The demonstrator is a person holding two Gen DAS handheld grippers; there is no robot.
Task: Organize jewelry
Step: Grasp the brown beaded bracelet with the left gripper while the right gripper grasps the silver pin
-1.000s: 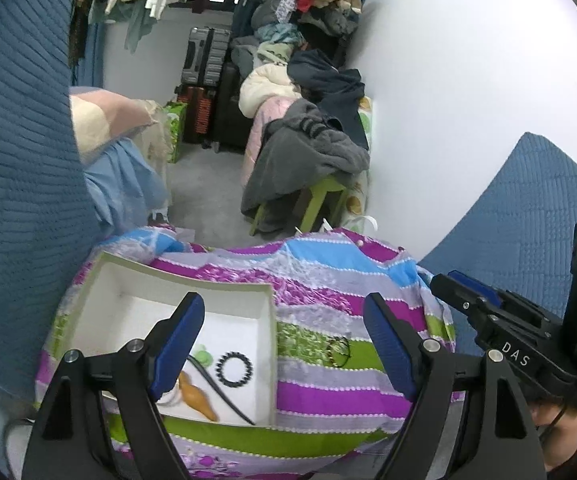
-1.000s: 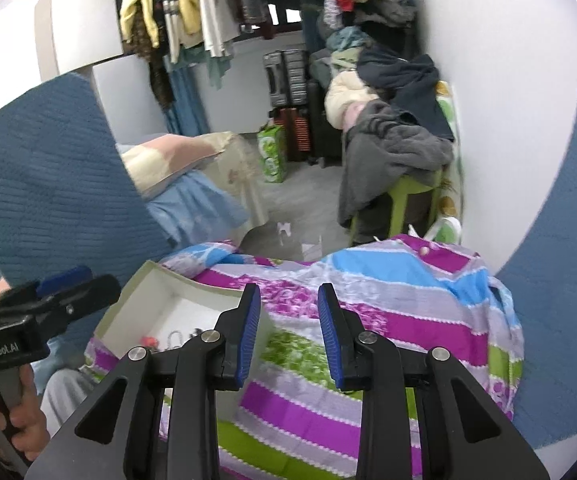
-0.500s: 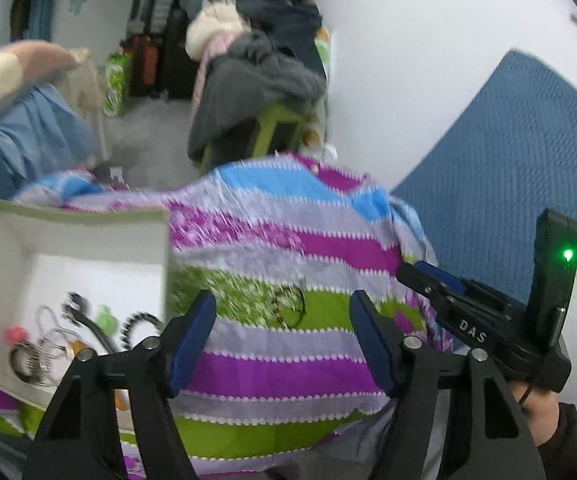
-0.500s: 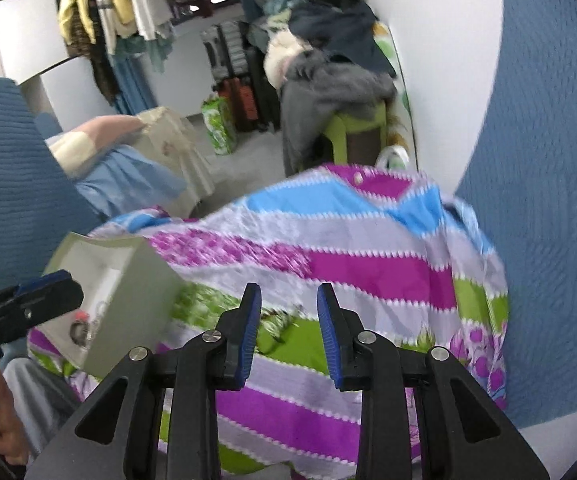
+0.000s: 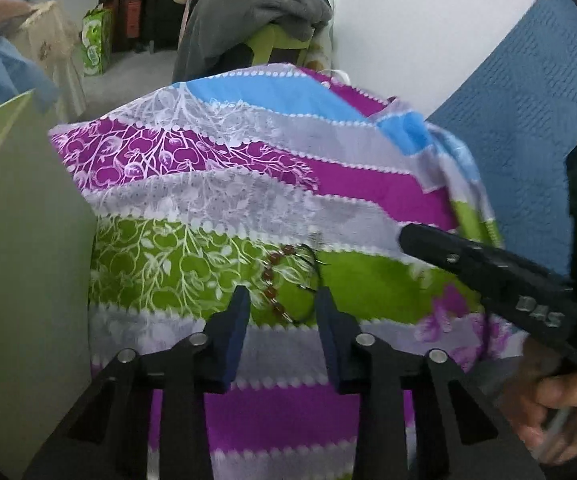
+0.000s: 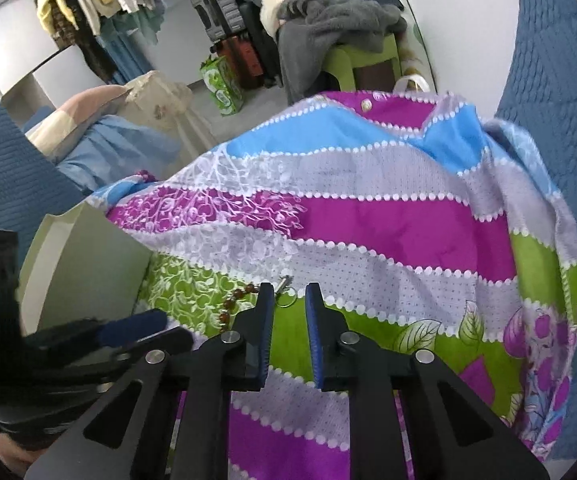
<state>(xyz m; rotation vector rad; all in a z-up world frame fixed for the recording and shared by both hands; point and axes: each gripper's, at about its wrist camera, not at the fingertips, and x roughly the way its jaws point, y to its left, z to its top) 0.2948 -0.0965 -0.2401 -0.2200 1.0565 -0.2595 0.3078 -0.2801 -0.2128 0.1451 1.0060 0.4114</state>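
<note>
Beaded bracelet (image 5: 274, 286) lies on the green stripe of the striped cloth (image 5: 248, 188), beside the box (image 5: 20, 248). Left gripper (image 5: 282, 300) straddles it, jaws closing, not yet pinching. Right gripper (image 6: 290, 294) nearly together, empty. Advice: lower until both pads flank the beads, avoid snagging cloth.

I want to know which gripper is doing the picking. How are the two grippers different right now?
The left gripper has a wide gap, with the brown beaded bracelet lying between its fingers; the right gripper has a narrow gap with only the small metal ring showing in it. The left has just closed a lot, the right only a little. Neither presses on the jewelry yet. Both are black with blue pads, pointing down at the striped cloth.
</note>
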